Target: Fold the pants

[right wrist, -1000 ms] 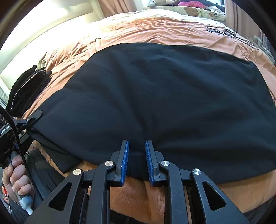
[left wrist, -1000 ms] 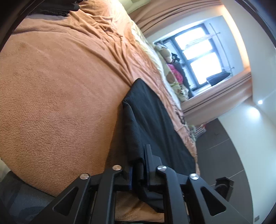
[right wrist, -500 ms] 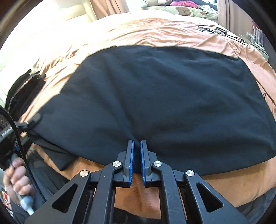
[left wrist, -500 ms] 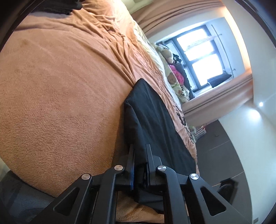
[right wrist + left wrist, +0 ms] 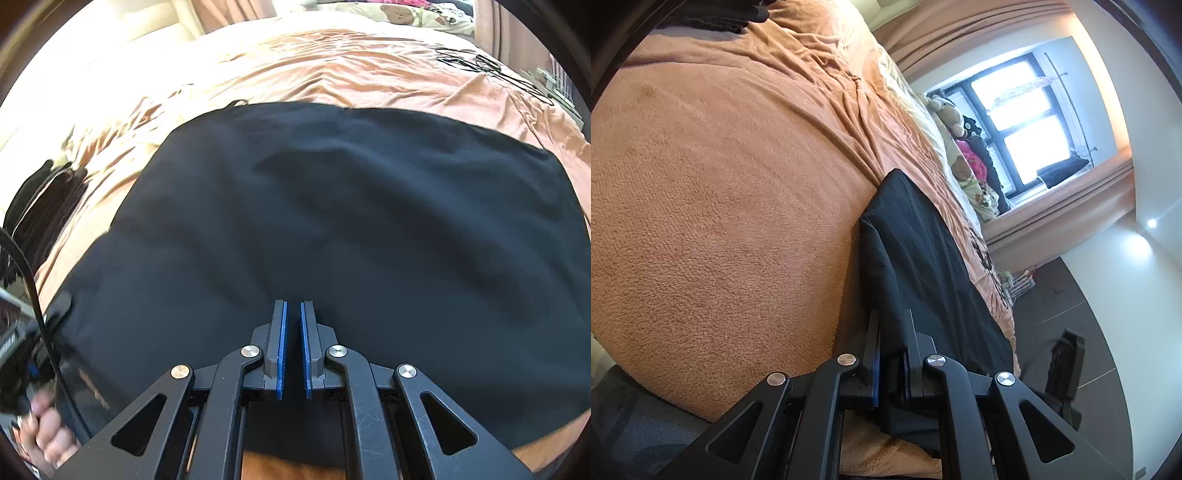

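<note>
Black pants [image 5: 332,206] lie spread across an orange blanket [image 5: 332,66] on a bed. My right gripper [image 5: 293,304] is over their near edge, its blue pads shut on a pinch of the black cloth. In the left wrist view the pants [image 5: 923,258] run away as a dark strip along the blanket [image 5: 720,203]. My left gripper [image 5: 891,317] is shut on the thick folded edge at their near end. A person's hand [image 5: 44,439] on the left gripper's handle shows at the lower left of the right wrist view.
A pile of dark clothes [image 5: 48,206] lies on the bed to the left, also seen as dark clothes [image 5: 720,18] at the far end. Stuffed toys [image 5: 960,122] sit by the window. A black cable [image 5: 476,62] lies on the far blanket. Dark floor [image 5: 1071,306] is beside the bed.
Both grippers' jaws closed on the pants' edge. The right gripper then moved forward over the pants with the cloth in it. The left gripper stayed in place.
</note>
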